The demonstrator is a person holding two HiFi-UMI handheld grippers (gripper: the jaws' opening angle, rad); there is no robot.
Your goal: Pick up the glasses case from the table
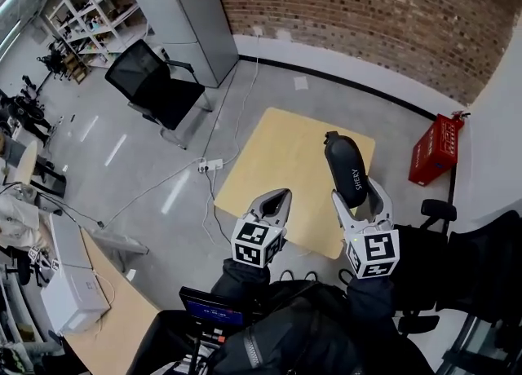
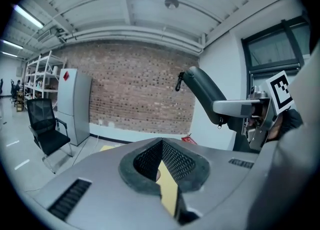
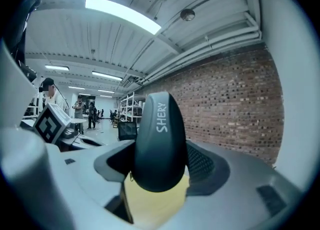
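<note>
A dark glasses case (image 1: 347,171) with "SHERY" printed on it is clamped in my right gripper (image 1: 356,194), lifted well above the light wooden table (image 1: 277,165). In the right gripper view the glasses case (image 3: 159,144) fills the gap between the jaws and sticks out past them. From the left gripper view the glasses case (image 2: 204,90) and the right gripper (image 2: 235,108) show up at the right. My left gripper (image 1: 276,200) hovers over the table's near edge, jaws nearly together with nothing between them; its view (image 2: 163,166) shows only a thin slit.
A black office chair (image 1: 155,84) and a grey cabinet (image 1: 186,15) stand to the far left of the table. A red crate (image 1: 436,149) sits by the wall at the right. A power strip (image 1: 210,165) with cables lies on the floor left of the table.
</note>
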